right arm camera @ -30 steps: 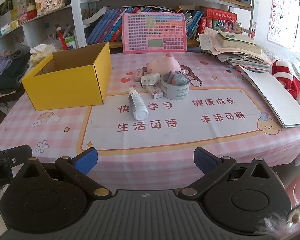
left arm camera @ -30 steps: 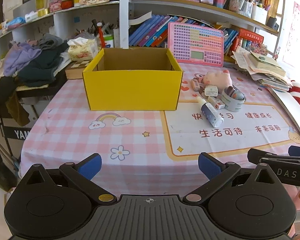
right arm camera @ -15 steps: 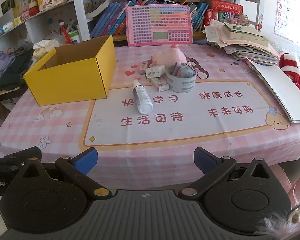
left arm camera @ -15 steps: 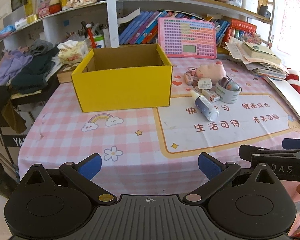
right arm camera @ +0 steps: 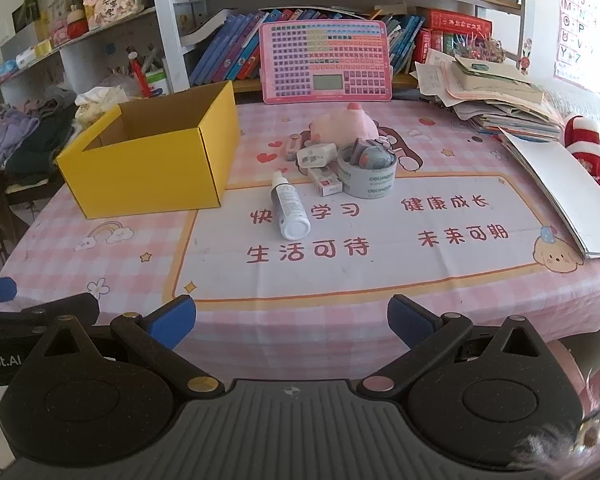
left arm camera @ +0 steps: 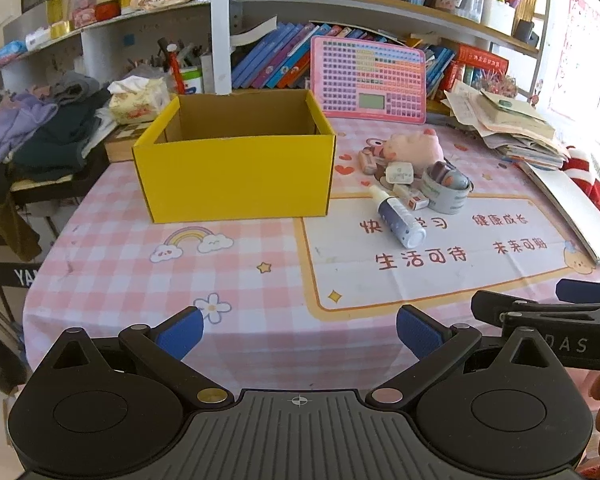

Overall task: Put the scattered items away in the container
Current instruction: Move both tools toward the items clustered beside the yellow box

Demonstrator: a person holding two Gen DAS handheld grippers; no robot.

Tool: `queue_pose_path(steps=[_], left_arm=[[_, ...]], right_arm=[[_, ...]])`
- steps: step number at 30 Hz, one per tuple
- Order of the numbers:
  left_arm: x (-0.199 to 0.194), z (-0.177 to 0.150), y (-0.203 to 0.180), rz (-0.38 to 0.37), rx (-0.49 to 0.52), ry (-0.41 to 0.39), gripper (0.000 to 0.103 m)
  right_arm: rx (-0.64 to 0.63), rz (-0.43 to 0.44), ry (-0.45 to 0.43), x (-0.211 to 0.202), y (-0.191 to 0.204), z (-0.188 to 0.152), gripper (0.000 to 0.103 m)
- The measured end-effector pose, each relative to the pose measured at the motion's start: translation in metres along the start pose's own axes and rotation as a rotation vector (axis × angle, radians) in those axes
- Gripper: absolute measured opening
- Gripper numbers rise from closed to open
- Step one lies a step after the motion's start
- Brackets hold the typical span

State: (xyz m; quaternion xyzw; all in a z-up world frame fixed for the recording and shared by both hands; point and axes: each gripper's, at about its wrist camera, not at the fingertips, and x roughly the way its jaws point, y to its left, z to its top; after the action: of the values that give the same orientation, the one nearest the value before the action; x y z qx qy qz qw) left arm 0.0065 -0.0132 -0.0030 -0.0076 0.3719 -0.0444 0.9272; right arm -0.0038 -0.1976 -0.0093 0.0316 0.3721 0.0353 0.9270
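An open yellow box [left arm camera: 236,172] [right arm camera: 156,168] stands empty on the pink checked tablecloth. To its right lie a spray bottle [left arm camera: 398,216] [right arm camera: 289,205], a grey tape roll [left arm camera: 446,194] [right arm camera: 367,178] with small things inside, a pink plush pig [left arm camera: 414,148] [right arm camera: 346,124], and small white boxes [left arm camera: 410,197] [right arm camera: 325,180]. My left gripper [left arm camera: 298,328] is open and empty at the table's near edge. My right gripper [right arm camera: 290,318] is open and empty, also at the near edge.
A pink keyboard toy [left arm camera: 374,80] leans against the bookshelf behind. Stacked papers [left arm camera: 508,124] and a white board [right arm camera: 568,196] sit at the right. Clothes [left arm camera: 40,136] and a tissue box [left arm camera: 138,100] are piled at the left.
Both grippers have moved forward and up over the table's near edge; the box and items look nearer. Both stay open and empty.
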Motion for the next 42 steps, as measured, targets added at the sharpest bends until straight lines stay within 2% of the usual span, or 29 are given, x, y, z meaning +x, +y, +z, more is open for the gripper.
queue_pose_path(steps=[5,16,32,42], left_arm=[[-0.004,-0.003,0.002,-0.055,-0.020,-0.016,0.103],[-0.008,-0.005,0.006,0.026,-0.013,-0.021,0.103],[-0.010,-0.007,0.027,0.006,-0.106,-0.043,0.103],[-0.016,-0.009,0.027,-0.014,-0.054,-0.035,0.103]], right_arm=[[-0.001,-0.016,0.001,-0.001,-0.001,-0.002,0.103],[-0.008,-0.022,0.016,-0.003,0.001,-0.005,0.103],[-0.036,-0.010,0.001,-0.005,0.010,-0.001,0.103],[-0.045,0.013,0.010,-0.008,0.020,-0.002,0.103]])
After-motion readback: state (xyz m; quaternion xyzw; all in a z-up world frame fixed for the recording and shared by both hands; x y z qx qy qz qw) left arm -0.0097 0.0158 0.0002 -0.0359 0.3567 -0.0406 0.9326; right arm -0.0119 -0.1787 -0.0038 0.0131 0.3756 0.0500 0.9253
